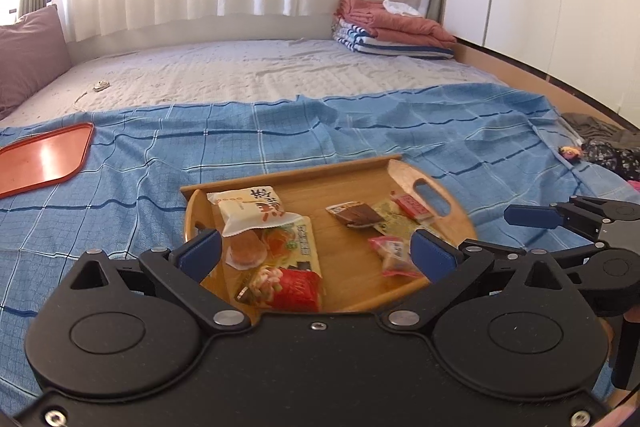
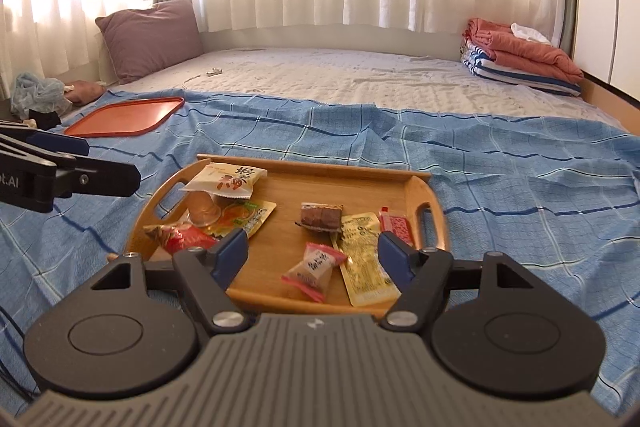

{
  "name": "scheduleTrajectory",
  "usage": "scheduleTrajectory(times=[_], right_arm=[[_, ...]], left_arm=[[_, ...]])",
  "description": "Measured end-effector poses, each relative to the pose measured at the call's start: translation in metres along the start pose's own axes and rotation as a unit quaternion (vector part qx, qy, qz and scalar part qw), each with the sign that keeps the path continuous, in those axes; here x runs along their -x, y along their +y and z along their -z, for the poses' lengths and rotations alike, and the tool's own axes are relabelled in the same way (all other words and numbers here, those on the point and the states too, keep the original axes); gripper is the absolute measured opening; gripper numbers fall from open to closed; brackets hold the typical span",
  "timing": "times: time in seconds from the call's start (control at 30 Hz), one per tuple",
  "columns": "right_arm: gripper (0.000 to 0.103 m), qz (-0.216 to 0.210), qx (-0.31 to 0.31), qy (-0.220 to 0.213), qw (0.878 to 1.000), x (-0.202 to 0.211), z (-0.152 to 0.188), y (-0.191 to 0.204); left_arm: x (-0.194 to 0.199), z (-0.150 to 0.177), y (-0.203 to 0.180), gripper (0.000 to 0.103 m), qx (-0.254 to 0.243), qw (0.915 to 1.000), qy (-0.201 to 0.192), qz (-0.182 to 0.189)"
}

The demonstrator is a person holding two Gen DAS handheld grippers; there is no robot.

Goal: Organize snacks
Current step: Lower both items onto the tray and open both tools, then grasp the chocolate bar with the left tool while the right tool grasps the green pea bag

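Observation:
A wooden tray (image 1: 344, 183) (image 2: 340, 183) sits on the blue checked cloth and holds several snack packets: a white biscuit pack (image 1: 252, 209) (image 2: 226, 181), a red packet (image 1: 298, 287) (image 2: 180, 237), a brown wafer (image 1: 354, 215) (image 2: 322, 217), a pink candy (image 1: 394, 255) (image 2: 312, 269), a yellow sachet (image 2: 364, 259) and a small red pack (image 1: 412, 207) (image 2: 396, 227). My left gripper (image 1: 316, 253) is open and empty above the tray's near left part. My right gripper (image 2: 312, 253) is open and empty above the tray's near edge, around the pink candy.
An empty orange tray (image 1: 44, 159) (image 2: 128, 117) lies on the cloth to the far left. A purple pillow (image 2: 152, 35) and folded blankets (image 1: 392, 31) (image 2: 520, 55) sit at the far side of the bed. Dark clothes (image 1: 608, 151) lie at the right edge.

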State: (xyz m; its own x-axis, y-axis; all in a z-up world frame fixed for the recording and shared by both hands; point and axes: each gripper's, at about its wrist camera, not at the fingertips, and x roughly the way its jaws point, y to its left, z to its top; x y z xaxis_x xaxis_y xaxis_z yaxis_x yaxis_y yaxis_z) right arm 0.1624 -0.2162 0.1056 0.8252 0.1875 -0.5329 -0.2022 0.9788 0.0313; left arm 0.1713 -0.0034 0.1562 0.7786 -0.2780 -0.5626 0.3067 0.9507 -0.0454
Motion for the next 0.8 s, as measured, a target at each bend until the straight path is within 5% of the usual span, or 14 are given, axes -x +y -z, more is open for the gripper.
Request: scheduleTrajectory(times=[0.6,0.8], right_arm=[[0.083,0.015,-0.018,-0.033,0.999,0.069,0.018,-0.024],[0.084,0.012,-0.015,-0.037,0.999,0.081,0.023,-0.026]], left_arm=[[0.076,0.010,-0.056,0.101,-0.009,0.9995,-0.011,0.028],[0.099,0.036,-0.064,0.101,0.006,0.9990,-0.011,0.044]])
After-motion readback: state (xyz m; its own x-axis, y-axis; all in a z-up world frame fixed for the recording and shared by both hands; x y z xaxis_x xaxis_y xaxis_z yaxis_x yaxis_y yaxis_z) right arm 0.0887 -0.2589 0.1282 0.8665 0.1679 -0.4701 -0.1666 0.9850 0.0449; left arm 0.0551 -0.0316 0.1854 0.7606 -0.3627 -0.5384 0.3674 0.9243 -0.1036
